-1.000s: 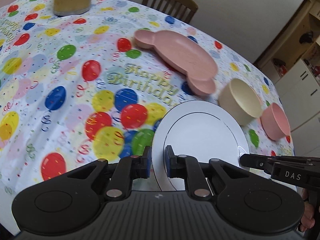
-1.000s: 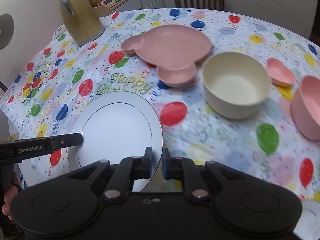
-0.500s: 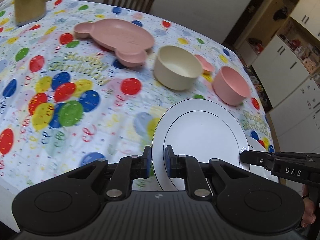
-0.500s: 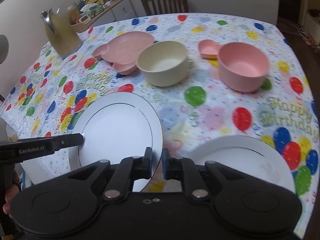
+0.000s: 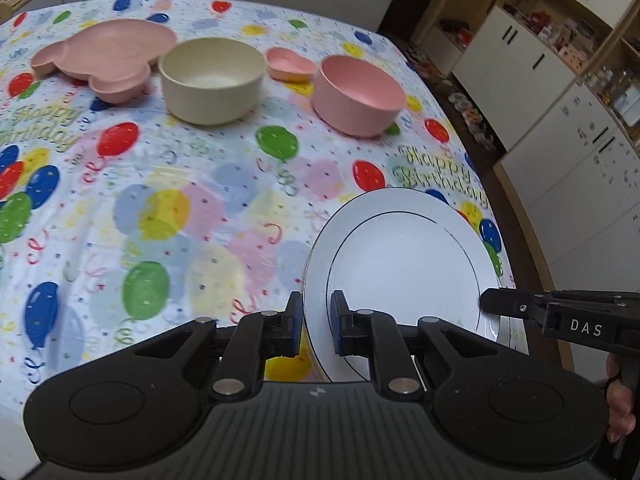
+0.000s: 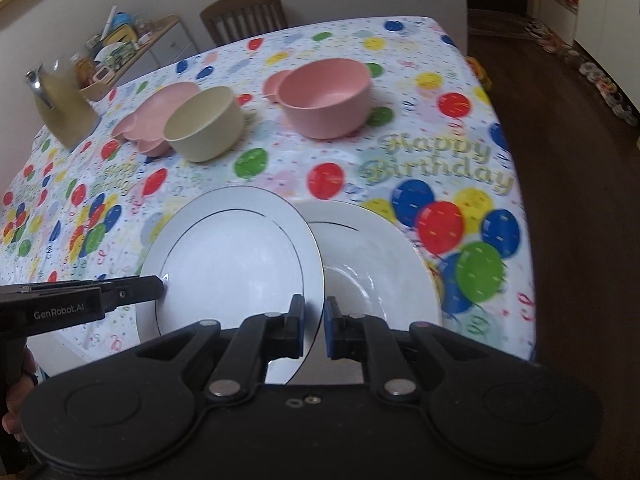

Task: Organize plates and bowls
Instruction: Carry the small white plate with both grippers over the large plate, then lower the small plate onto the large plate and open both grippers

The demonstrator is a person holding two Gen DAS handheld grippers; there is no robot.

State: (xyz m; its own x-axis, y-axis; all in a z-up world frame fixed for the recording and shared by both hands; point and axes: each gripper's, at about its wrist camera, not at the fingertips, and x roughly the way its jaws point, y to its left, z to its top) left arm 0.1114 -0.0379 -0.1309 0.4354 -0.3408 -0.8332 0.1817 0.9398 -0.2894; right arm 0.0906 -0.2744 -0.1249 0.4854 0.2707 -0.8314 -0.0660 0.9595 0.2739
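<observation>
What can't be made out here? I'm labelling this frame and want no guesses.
- Second white plate: left part hidden behind the held white plate, right wrist view.
- Heart-shaped pink dish: mostly behind the pink bowl, same view.
- Shelf items: too blurred.

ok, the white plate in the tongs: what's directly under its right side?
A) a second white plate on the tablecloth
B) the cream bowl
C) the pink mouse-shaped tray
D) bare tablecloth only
A: in the right wrist view the held white plate overlaps a second white plate lying on the tablecloth; the cream bowl and pink tray sit farther back.
</observation>
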